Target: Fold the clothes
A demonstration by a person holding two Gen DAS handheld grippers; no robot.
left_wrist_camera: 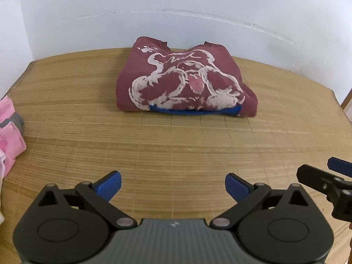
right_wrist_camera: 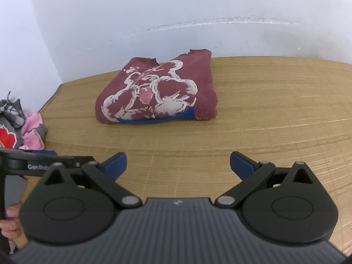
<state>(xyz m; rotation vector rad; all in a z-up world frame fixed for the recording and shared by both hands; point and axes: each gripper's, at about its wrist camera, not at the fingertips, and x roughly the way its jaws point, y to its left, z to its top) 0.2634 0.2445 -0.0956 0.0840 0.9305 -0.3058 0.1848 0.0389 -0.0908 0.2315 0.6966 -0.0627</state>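
Surface [left_wrist_camera: 88, 132] is a tan woven bamboo-style mat with fine slats, rounded corners, pushed against a plain white wall [left_wrist_camera: 176, 11]. Wall has a long scuff line running across it; a corner of the room shows at left.

Folded maroon sweatshirt [left_wrist_camera: 182, 81] lies flat near the back of the surface, just by the wall, white cartoon print facing up with a pink patch in the middle, blue strip along its near edge. Script within the print is not legible.

Pile of pink and grey clothes [right_wrist_camera: 24, 127] sits at the left edge of the surface, well apart from the sweatshirt; one grey piece shows a red patch.

Left tongs [left_wrist_camera: 172, 187] wide, blue pads apart, holding nothing, above bare mat near the front. Right tongs [right_wrist_camera: 178, 165] also wide and empty, just beside the left.

Right wrist view: side of the left unit reads "Gen Rob", rest hidden. A hand [right_wrist_camera: 10, 222] grips its handle. Small logo on each grey body, unreadable.
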